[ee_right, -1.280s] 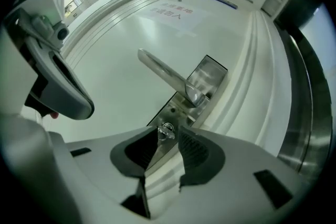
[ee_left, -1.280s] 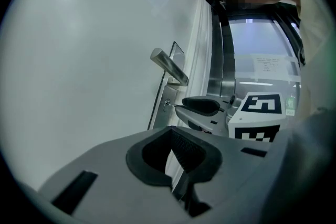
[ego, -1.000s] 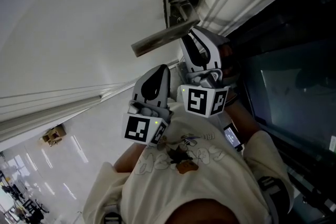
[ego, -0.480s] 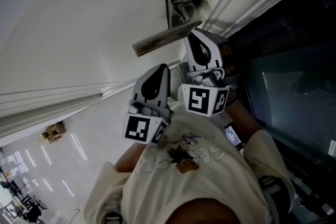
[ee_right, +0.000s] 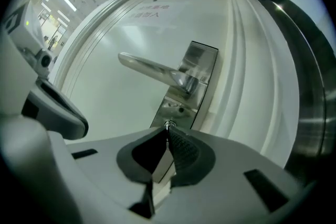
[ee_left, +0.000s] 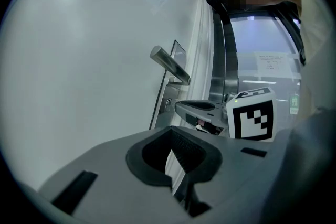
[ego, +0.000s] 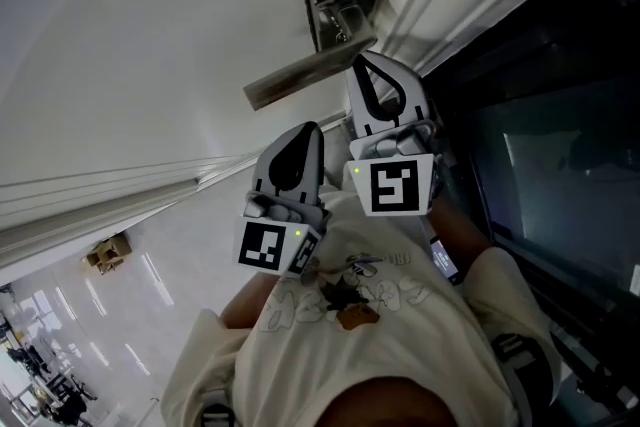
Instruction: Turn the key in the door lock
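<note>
Looking down over a cream printed shirt (ego: 350, 325) at the bottom of the head view. Showing, just above it, 2 rear cubes: the left marker cube (ego: 272, 245) lower, the right marker cube (ego: 395, 187) higher and nearer the white door (ego: 150, 45). Holding the left gripper (ee_left: 171, 139) level and short of the door, with its 2 jaws pressed together on nothing. Pointing the right gripper (ee_right: 168, 131) level at the steel lock plate (ee_right: 203, 60), beside and ahead of the left one. Pinching the key (ee_right: 168, 124) between the 2 right jaws, drawn nearly together, with only a small bright bit of metal showing past the ribbed pads (ee_right: 181, 149). Locating the key at the lower part of that plate, directly beneath the lever handle (ee_right: 149, 68). Showing that handle jutting from the plate toward the left of the right gripper view, untouched by either gripper. Placing the plate near the edge of the door, just beside the ribbed white door frame (ee_right: 247, 60). Ending, farthest right in the head view, at a dark glass panel (ego: 560, 145), and, at the far lower left, at a glossy floor (ego: 70, 315).
</note>
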Tool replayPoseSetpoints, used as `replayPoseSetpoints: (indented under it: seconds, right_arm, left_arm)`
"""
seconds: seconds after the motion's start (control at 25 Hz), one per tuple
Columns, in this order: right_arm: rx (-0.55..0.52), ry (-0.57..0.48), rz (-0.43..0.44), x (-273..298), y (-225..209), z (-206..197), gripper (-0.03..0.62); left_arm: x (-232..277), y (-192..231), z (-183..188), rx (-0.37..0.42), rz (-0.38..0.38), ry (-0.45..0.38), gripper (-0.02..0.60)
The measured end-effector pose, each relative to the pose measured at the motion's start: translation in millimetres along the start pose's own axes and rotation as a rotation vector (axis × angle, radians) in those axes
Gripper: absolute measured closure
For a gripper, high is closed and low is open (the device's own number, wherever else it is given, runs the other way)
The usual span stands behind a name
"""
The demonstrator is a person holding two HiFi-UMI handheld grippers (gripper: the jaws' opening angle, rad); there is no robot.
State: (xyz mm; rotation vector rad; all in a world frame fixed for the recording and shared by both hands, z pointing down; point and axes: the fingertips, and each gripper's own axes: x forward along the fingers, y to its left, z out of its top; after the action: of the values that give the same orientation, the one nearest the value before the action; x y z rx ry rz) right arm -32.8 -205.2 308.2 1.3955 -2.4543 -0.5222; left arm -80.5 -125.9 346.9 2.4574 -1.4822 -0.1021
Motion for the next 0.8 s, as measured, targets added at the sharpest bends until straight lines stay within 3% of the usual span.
replayPoseSetpoints:
  seconds: [0.48,0.8]
  right_arm:
    - [0.589,-0.090,0.046,0.0,-6.5,-2.2,0.574]
    - [0.823,-0.135,0.064,-1.0,-9.3,-2.3,0.574]
  left_arm:
    - [0.4,-1.5,-3.2,-0.001,0.007,0.009,0.577]
    - [0.9,-2.6,-4.7,-0.005,0.009,0.019,0.576]
